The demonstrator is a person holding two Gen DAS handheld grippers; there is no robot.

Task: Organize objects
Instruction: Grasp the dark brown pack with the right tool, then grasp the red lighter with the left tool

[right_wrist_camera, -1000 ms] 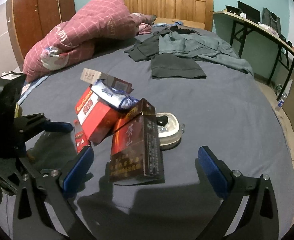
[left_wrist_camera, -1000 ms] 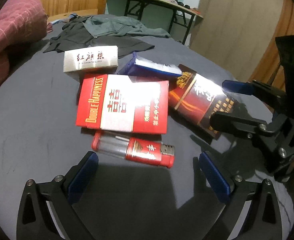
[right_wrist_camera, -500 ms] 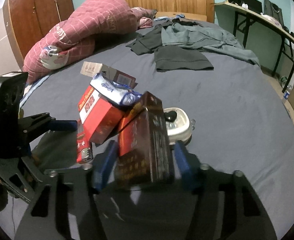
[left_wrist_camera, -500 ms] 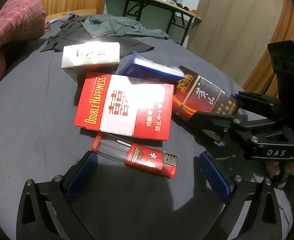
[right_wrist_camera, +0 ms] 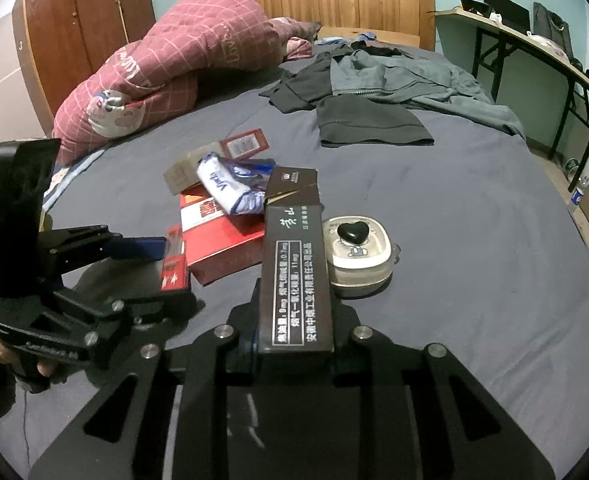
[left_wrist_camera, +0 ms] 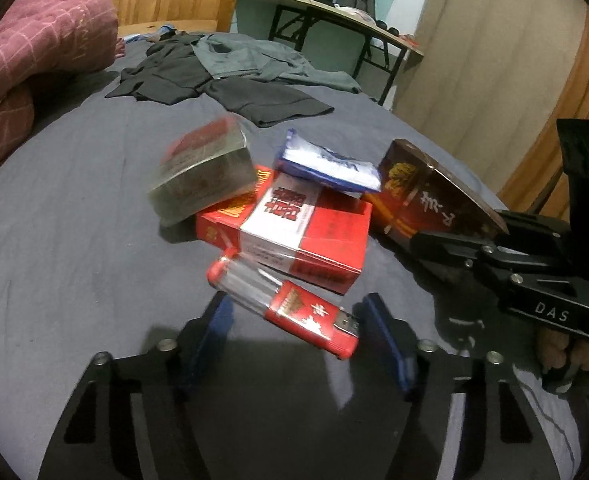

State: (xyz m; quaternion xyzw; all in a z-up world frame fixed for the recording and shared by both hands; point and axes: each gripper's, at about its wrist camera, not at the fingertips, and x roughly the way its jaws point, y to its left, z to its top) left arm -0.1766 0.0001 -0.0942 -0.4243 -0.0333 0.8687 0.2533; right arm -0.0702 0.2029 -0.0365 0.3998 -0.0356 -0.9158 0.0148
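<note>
On the grey bed lies a pile: a red cigarette carton (left_wrist_camera: 294, 232), a white carton (left_wrist_camera: 202, 176) tilted on it, a blue-white tissue pack (left_wrist_camera: 326, 168) and a dark brown carton (left_wrist_camera: 426, 200). My left gripper (left_wrist_camera: 294, 336) is shut on a red lighter (left_wrist_camera: 290, 304), held just above the sheet. My right gripper (right_wrist_camera: 294, 320) is shut on the dark brown carton (right_wrist_camera: 296, 264) and holds it tilted up. The red carton (right_wrist_camera: 222, 240) and tissue pack (right_wrist_camera: 230, 184) lie left of it.
A round white case with a black heart (right_wrist_camera: 356, 252) sits right of the brown carton. Dark clothes (right_wrist_camera: 374, 92) lie farther back, a pink quilt (right_wrist_camera: 174, 68) at the far left. A desk (right_wrist_camera: 534, 52) stands beyond the bed's right edge.
My left gripper closed on the lighter and lifted it. My right gripper closed on the brown carton and raised it. The white carton tipped on the pile.
</note>
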